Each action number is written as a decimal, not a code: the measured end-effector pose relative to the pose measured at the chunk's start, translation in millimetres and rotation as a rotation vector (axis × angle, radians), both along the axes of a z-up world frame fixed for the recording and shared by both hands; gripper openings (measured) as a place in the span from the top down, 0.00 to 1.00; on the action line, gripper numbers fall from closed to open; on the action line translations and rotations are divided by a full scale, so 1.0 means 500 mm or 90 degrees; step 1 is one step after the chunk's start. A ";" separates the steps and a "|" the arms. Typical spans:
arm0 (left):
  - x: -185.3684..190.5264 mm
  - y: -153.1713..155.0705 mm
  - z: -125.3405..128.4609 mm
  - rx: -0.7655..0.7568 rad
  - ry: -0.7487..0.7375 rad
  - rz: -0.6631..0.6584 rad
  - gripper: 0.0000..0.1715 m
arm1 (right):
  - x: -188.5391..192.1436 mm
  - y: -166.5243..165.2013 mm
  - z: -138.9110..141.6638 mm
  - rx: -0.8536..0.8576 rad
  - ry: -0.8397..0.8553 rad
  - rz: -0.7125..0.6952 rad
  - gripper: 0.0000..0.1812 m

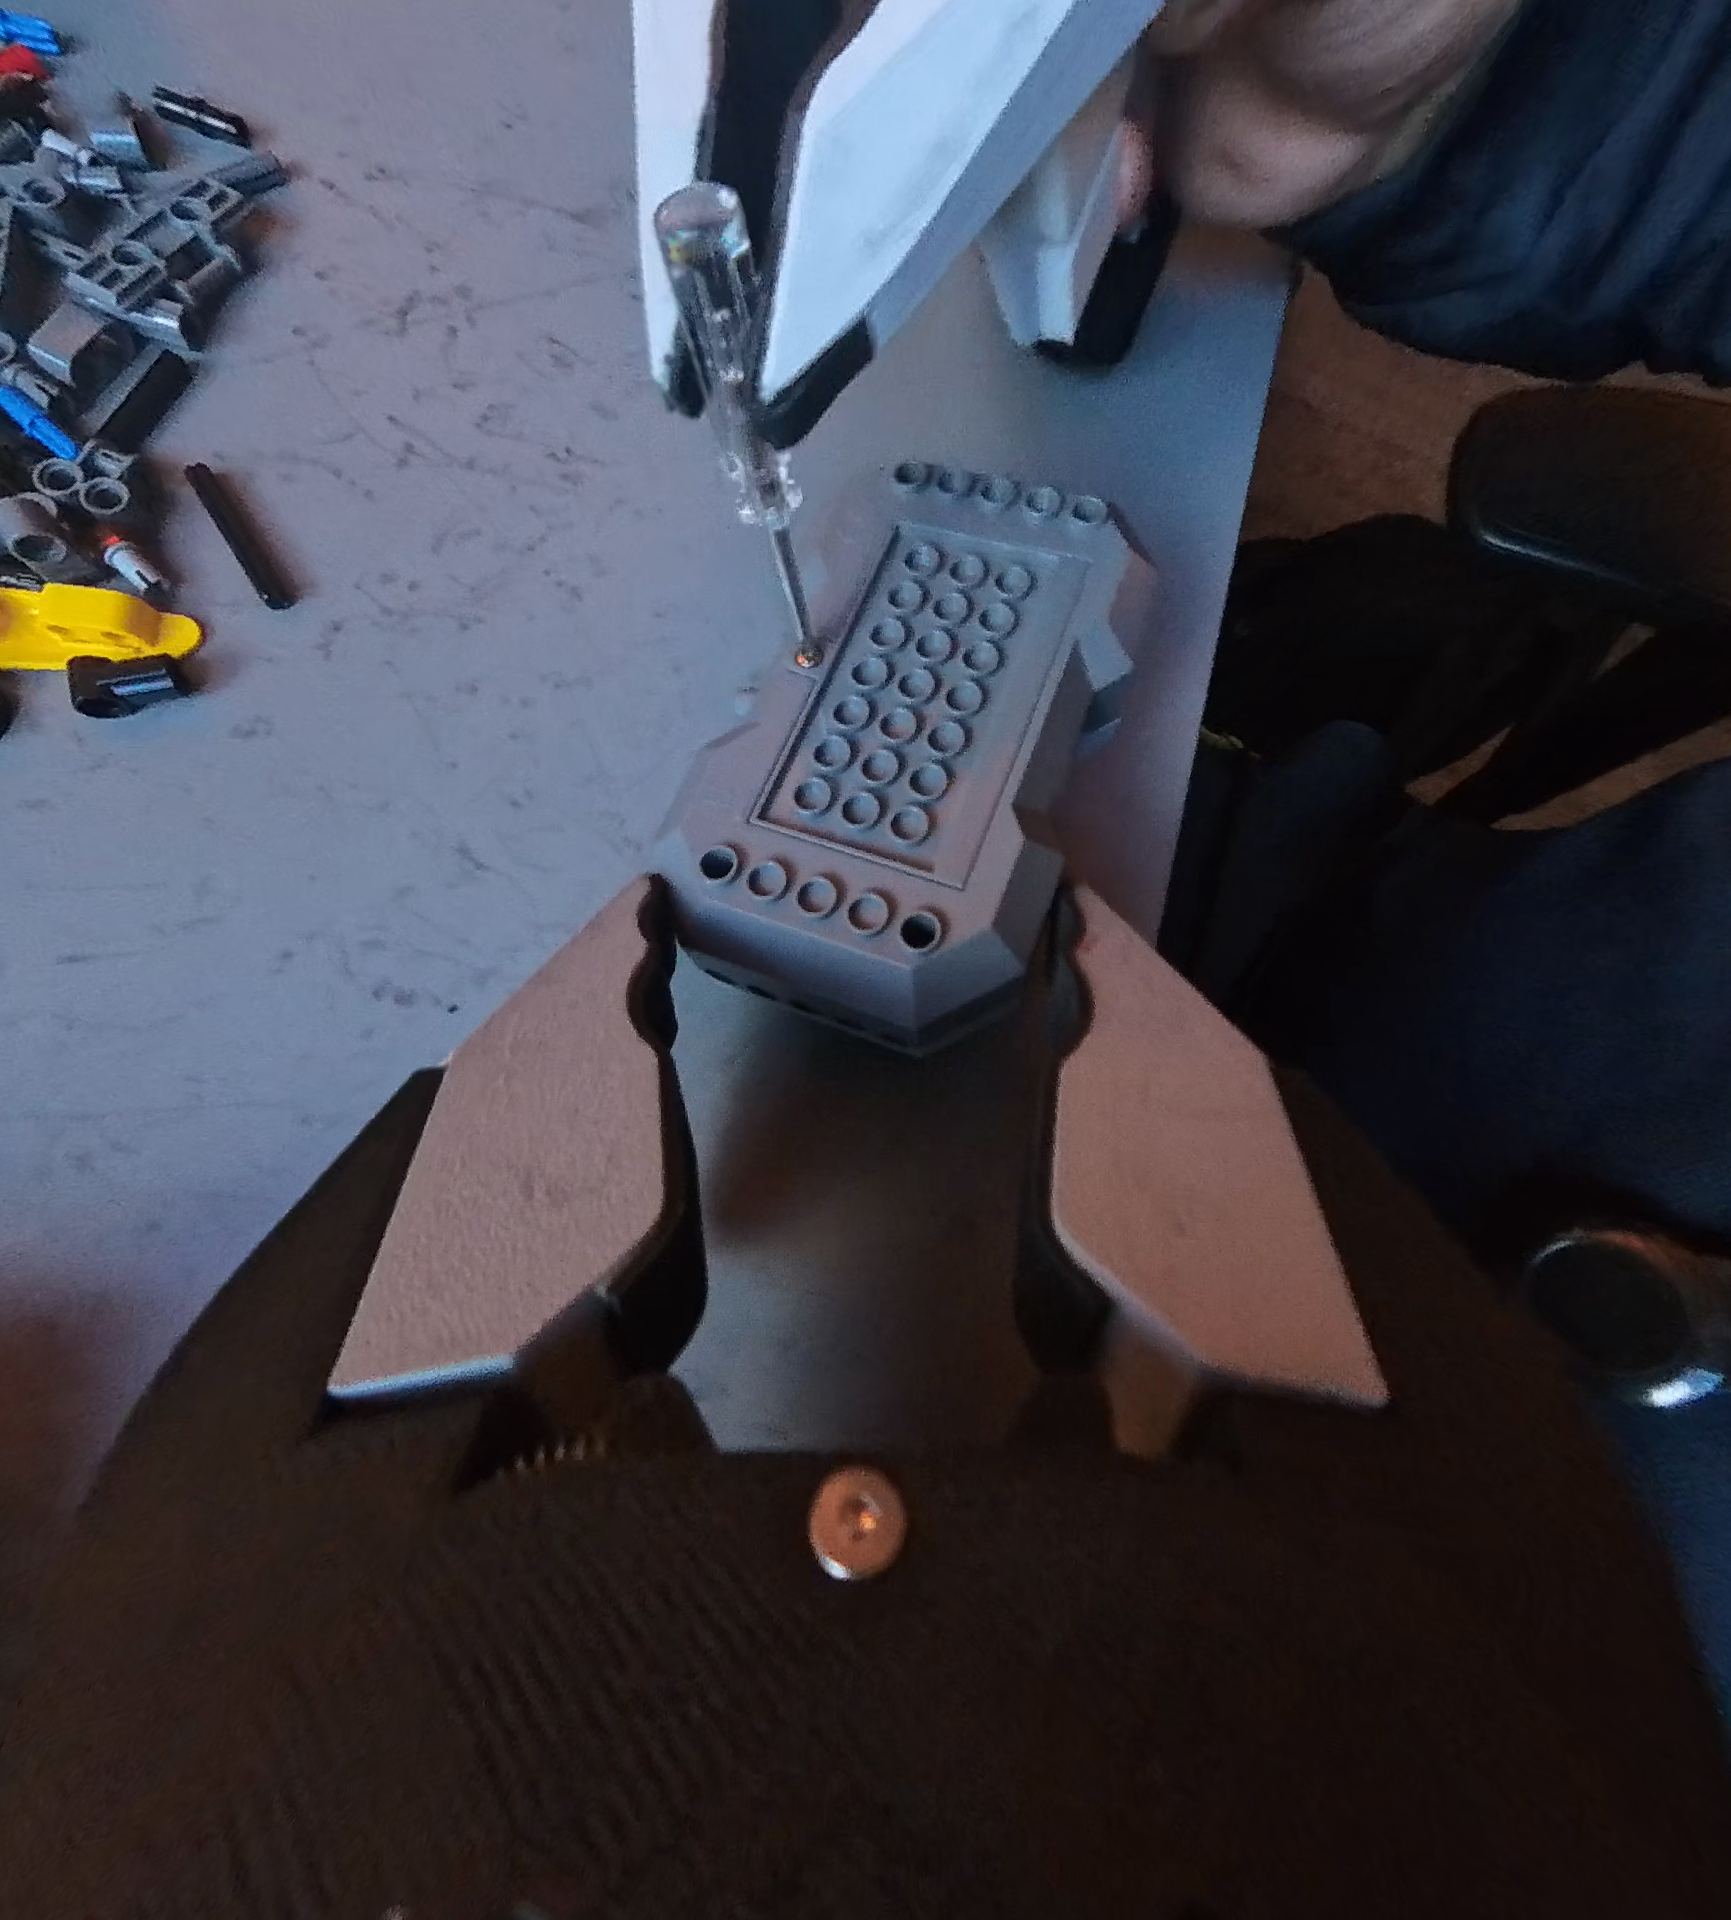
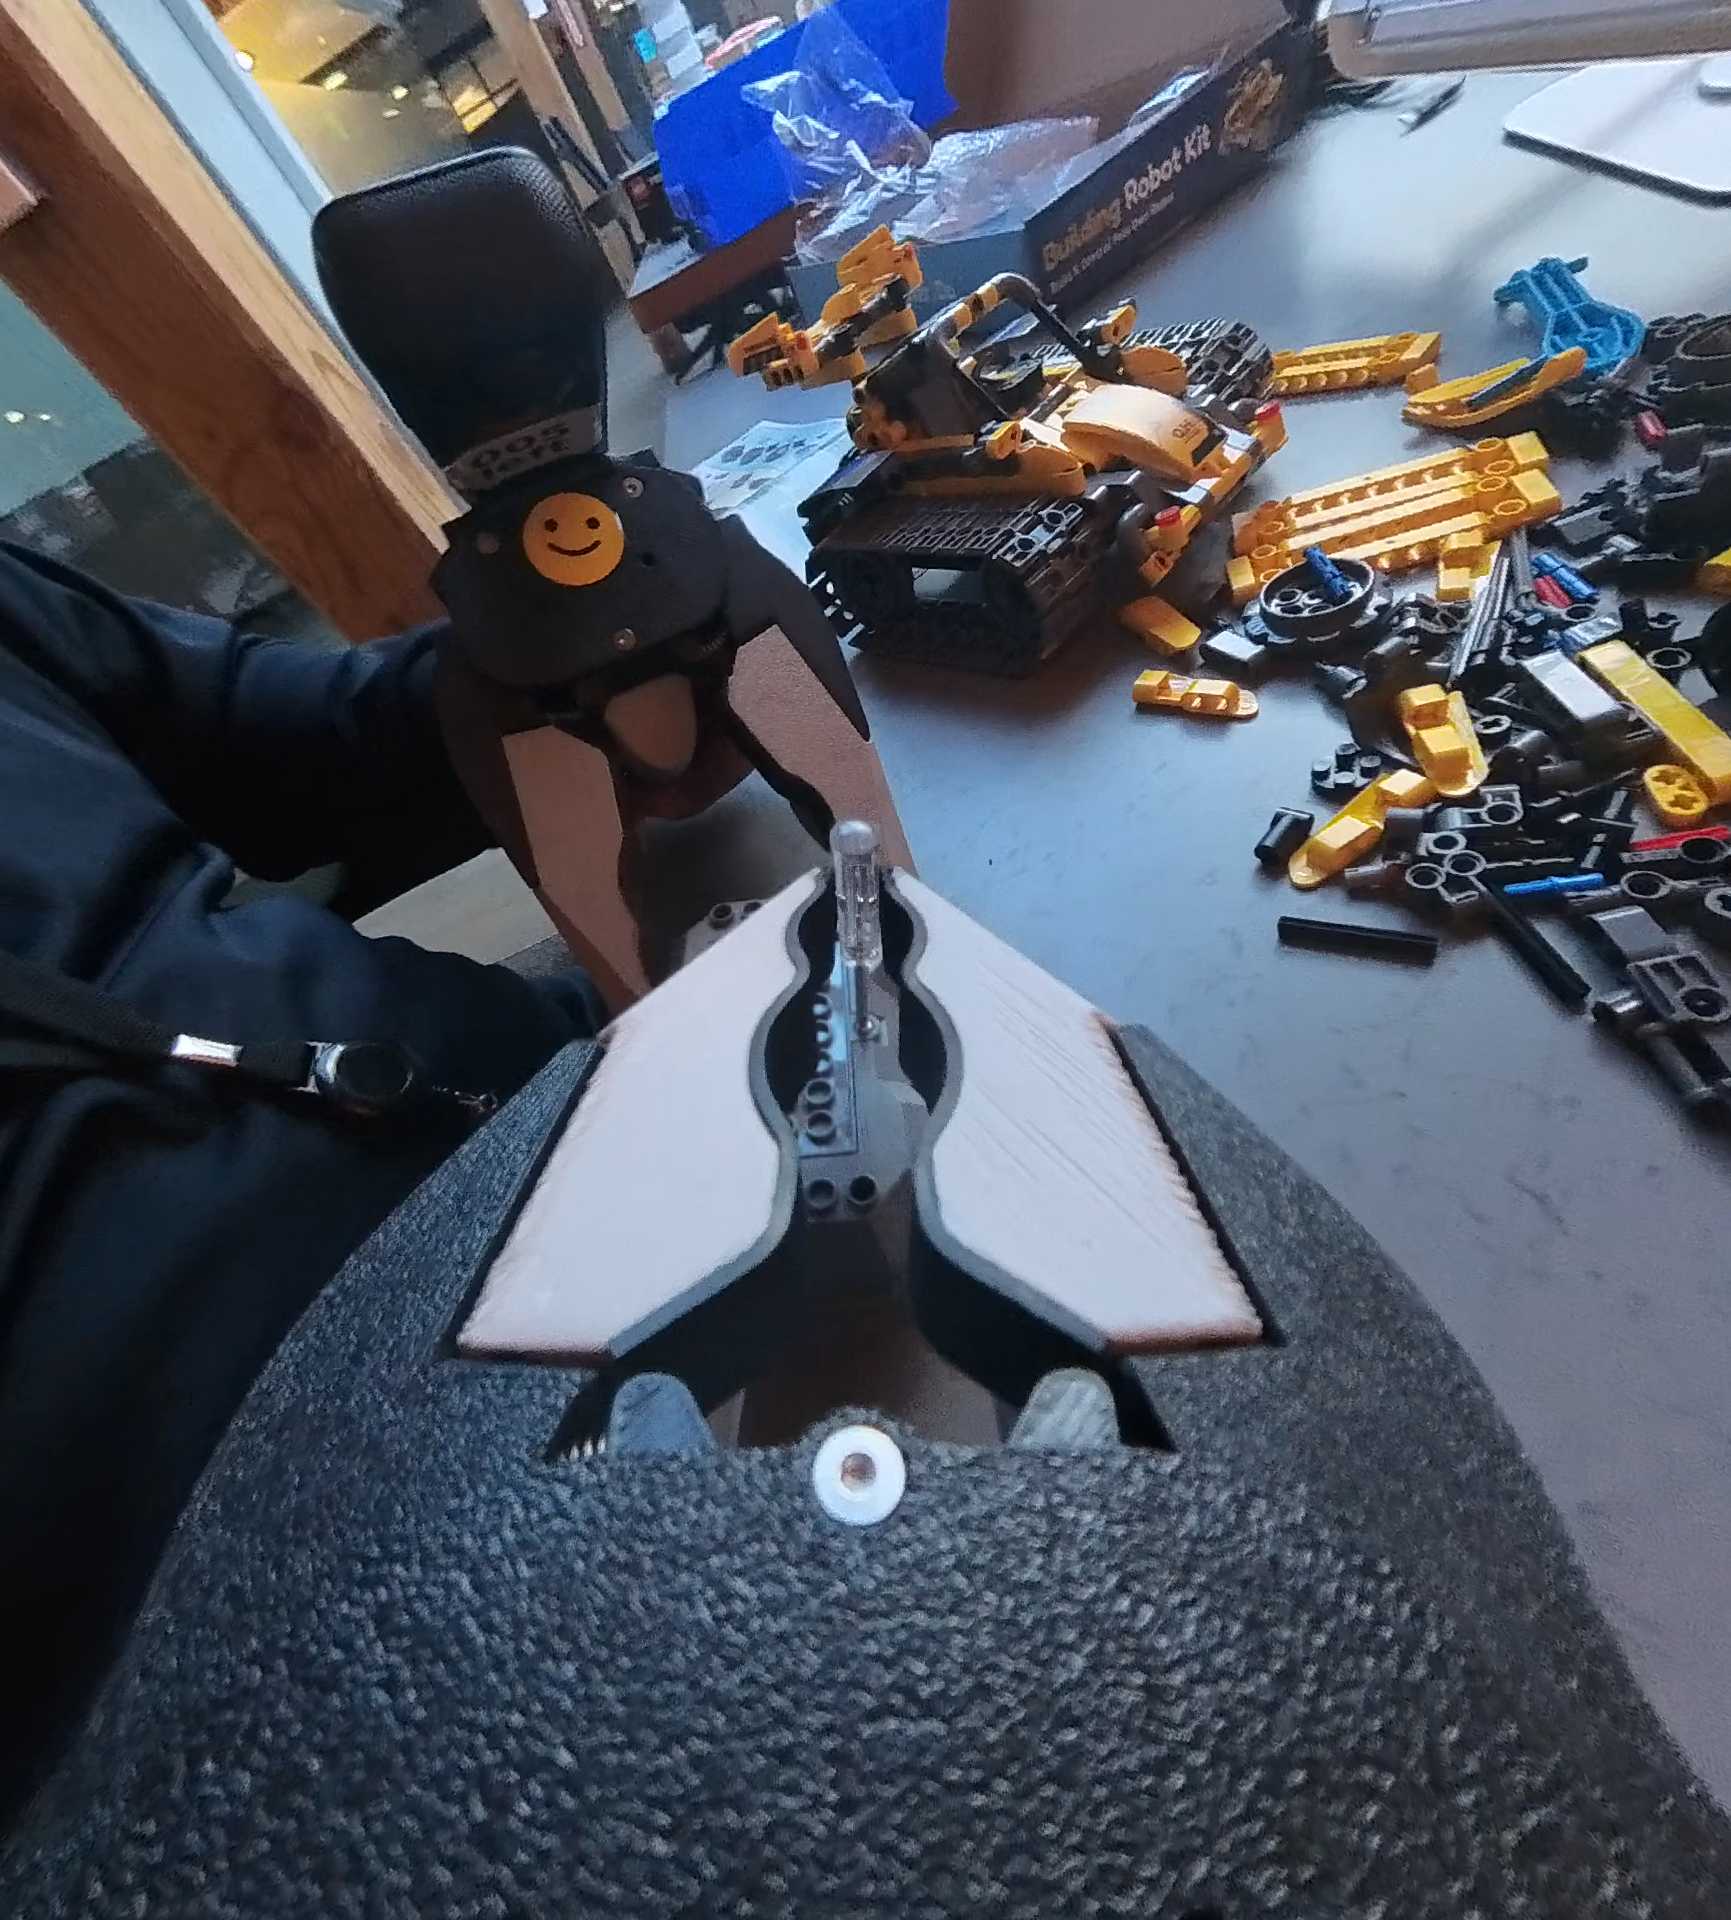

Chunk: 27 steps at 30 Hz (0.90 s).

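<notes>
A grey studded block (image 1: 923, 686) lies on the grey table near its right edge. My left gripper (image 1: 859, 909) is shut on the block's near end, one finger on each side. My right gripper (image 1: 731, 405), with white fingers, is shut on a clear-handled screwdriver (image 1: 710, 301). The screwdriver stands nearly upright with its tip on a small screw (image 1: 807, 657) at the block's left edge. In the right wrist view my right gripper (image 2: 858, 883) clamps the screwdriver (image 2: 856, 904) above the block (image 2: 825, 1101). The left gripper (image 2: 736, 940), with a yellow smiley disc, stands just behind.
Loose building parts (image 1: 40, 312), a black axle (image 1: 237, 535) and a yellow piece (image 1: 50, 623) lie to the left. A yellow-and-black tracked model (image 2: 1027, 499), a parts pile (image 2: 1567, 727) and a dark box (image 2: 1152, 197) sit farther back. The table edge (image 1: 1214, 623) and a person's dark clothing are close by. Across from one pair of fingers to the other is roughly 8 centimetres. My left tips are roughly 10 centimetres from the black axle (image 1: 237, 535). It is also in sight in the right wrist view (image 2: 1361, 940).
</notes>
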<state>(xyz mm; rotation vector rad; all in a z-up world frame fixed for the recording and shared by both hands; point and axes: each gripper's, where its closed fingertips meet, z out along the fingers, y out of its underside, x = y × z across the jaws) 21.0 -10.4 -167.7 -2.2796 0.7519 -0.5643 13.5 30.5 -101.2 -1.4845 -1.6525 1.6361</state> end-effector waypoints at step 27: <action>-0.008 -0.006 -0.001 -0.012 0.008 -0.110 0.60 | 0.017 0.000 -0.009 0.024 -0.116 0.006 0.96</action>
